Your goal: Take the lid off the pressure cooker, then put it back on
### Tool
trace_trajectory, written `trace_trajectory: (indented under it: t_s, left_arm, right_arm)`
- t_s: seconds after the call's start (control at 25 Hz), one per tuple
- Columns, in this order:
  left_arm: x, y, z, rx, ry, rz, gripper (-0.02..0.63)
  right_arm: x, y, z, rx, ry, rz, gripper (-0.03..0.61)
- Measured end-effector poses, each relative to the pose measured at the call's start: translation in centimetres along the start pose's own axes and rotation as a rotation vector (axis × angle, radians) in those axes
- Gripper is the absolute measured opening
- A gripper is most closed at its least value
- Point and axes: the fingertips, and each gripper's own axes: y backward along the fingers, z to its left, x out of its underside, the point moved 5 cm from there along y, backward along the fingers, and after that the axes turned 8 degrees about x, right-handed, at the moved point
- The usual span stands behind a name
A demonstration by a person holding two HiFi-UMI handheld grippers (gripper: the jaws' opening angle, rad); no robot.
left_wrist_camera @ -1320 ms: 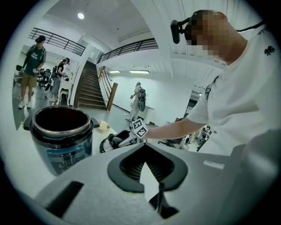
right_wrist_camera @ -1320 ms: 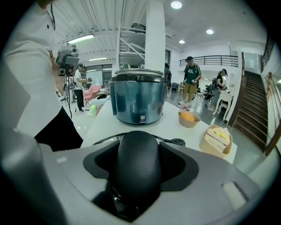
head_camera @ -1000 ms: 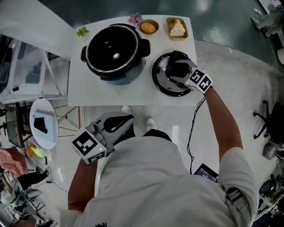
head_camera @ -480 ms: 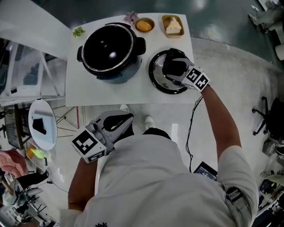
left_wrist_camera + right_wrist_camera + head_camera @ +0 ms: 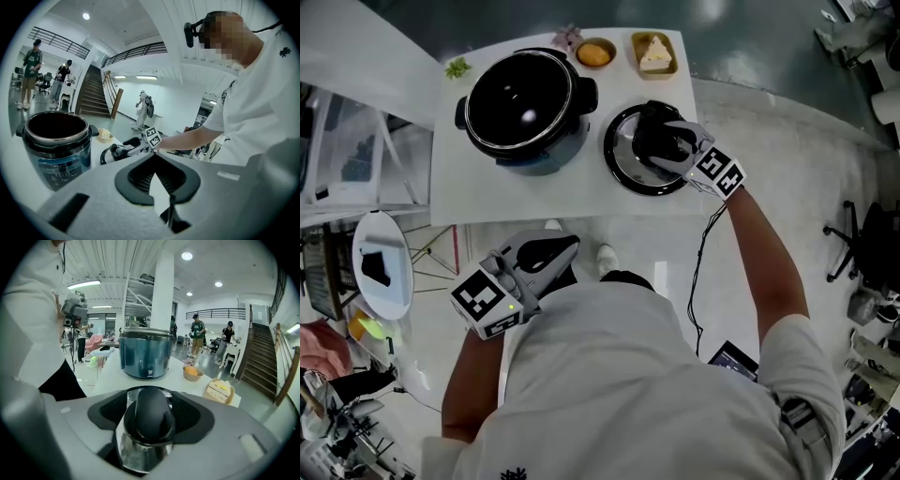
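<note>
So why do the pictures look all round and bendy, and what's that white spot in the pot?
Both gripper views use wide lenses, so edges curve and corners go black; in the head view the spot in the pot is probably lamp glare.

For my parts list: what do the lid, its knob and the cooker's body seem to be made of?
Lid: polished metal, probably steel; it gives mirror-like reflections.
Knob: likely black plastic; smooth, with a soft sheen.
Body: bluish glossy metal or a coated shell; it shows sharp highlights.
</note>
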Motion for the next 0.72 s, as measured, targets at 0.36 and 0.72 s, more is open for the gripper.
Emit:
trace_trajectory:
  t_s: [0.36,0.72]
  left_arm:
    - [0.1,-0.8,-0.7,0.006,-0.027,0.005,0.006]
    - [0.1,-0.8,-1.5,0.015,-0.011,-0.003,0.006]
  right_arm:
    - [-0.5,3.0,1.6,0.027,-0.017,-0.023,0.311]
    - [-0.3,4.3,1.7,0.042,-0.045,-0.02,0.307]
